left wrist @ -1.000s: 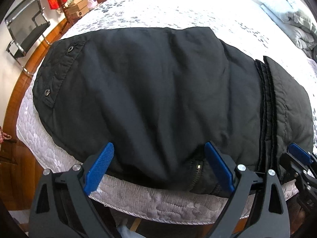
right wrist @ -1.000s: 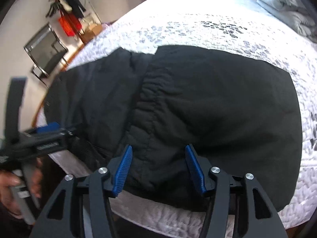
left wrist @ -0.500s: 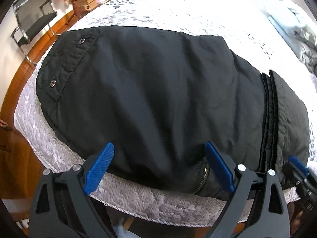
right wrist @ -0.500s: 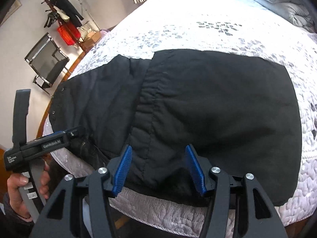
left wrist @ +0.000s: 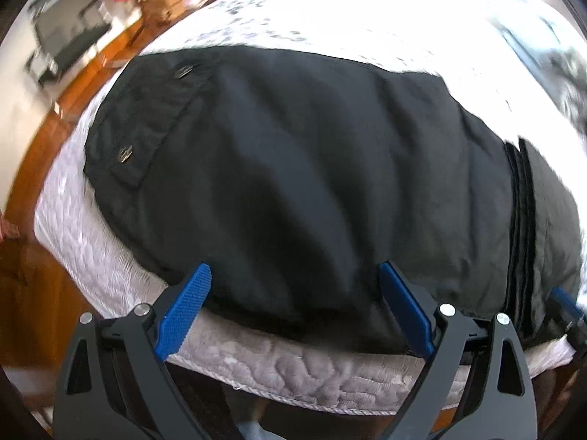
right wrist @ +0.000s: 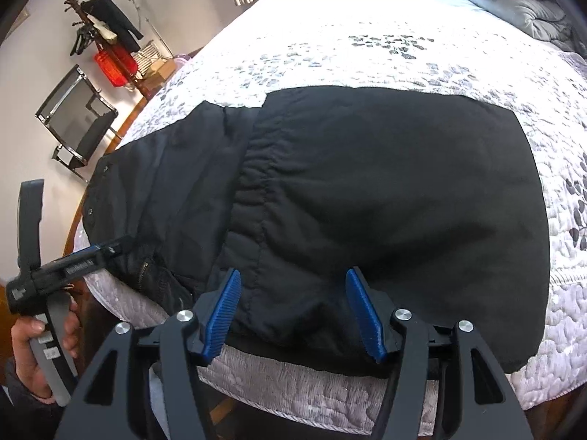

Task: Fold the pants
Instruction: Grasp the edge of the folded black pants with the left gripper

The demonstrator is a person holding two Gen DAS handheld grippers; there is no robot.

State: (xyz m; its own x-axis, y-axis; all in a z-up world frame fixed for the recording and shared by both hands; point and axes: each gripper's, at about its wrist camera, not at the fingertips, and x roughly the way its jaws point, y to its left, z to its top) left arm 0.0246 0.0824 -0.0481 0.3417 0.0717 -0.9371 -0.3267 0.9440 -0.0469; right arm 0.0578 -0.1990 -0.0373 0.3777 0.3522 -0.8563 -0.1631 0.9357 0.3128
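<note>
Black pants (left wrist: 312, 168) lie folded on the white quilted bed (left wrist: 301, 370), reaching its near edge. A flap with two snaps (left wrist: 124, 152) is at their left end, and a gathered waistband seam (right wrist: 253, 183) runs down the middle in the right wrist view. My left gripper (left wrist: 295, 308) stands wide open just above the pants' near edge, nothing pressed between its pads. My right gripper (right wrist: 295, 315) hovers over the near edge further right. Its jaws are opening, with cloth below them but not pinched. A hand (right wrist: 33, 359) holds the left gripper (right wrist: 73, 262) near the zipper (right wrist: 143, 267).
Grey bedding (right wrist: 513, 3) is piled at the far right of the bed. A black chair (right wrist: 77, 124), a coat stand (right wrist: 99, 25) and a red bag (right wrist: 115, 64) stand on the wooden floor (left wrist: 40, 256) to the left. White quilt (right wrist: 367, 36) lies beyond the pants.
The left wrist view has slid and rolled, so the pants sit further right and the zipper is gone from between the fingers. The right gripper's jaws stand slightly wider.
</note>
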